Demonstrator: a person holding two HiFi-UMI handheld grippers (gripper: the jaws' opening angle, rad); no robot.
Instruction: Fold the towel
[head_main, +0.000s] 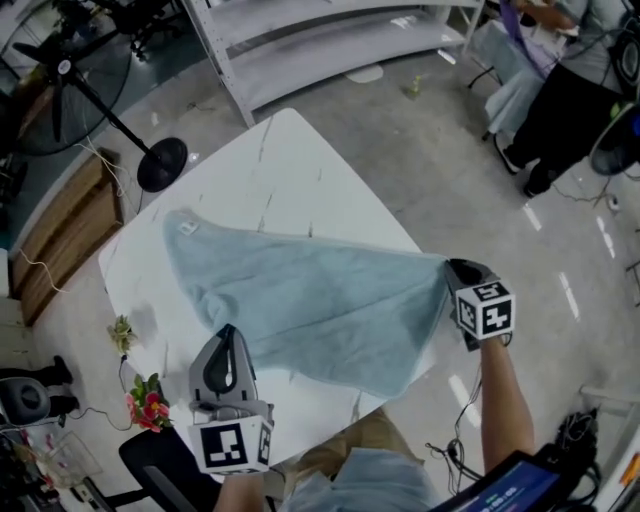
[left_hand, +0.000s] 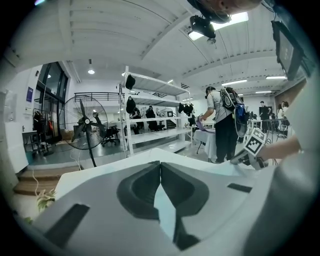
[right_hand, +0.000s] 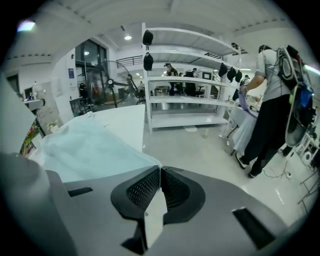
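Observation:
A light blue towel (head_main: 320, 300) lies spread on the white table (head_main: 280, 150), one corner with a tag at the far left. My left gripper (head_main: 228, 332) is at the towel's near left edge, its jaws shut with pale blue cloth (left_hand: 165, 210) showing between them. My right gripper (head_main: 452, 268) is at the towel's right corner, off the table's right edge. In the right gripper view the jaws (right_hand: 160, 169) are shut where the towel (right_hand: 90, 150) runs into them. The right gripper's marker cube (left_hand: 255, 142) shows in the left gripper view.
A standing fan (head_main: 70, 80) and wooden steps (head_main: 70, 230) are to the left of the table. A white shelf rack (head_main: 320, 40) stands behind it. A person (head_main: 570, 90) stands at the far right. Flowers (head_main: 148, 405) lie near the table's left corner.

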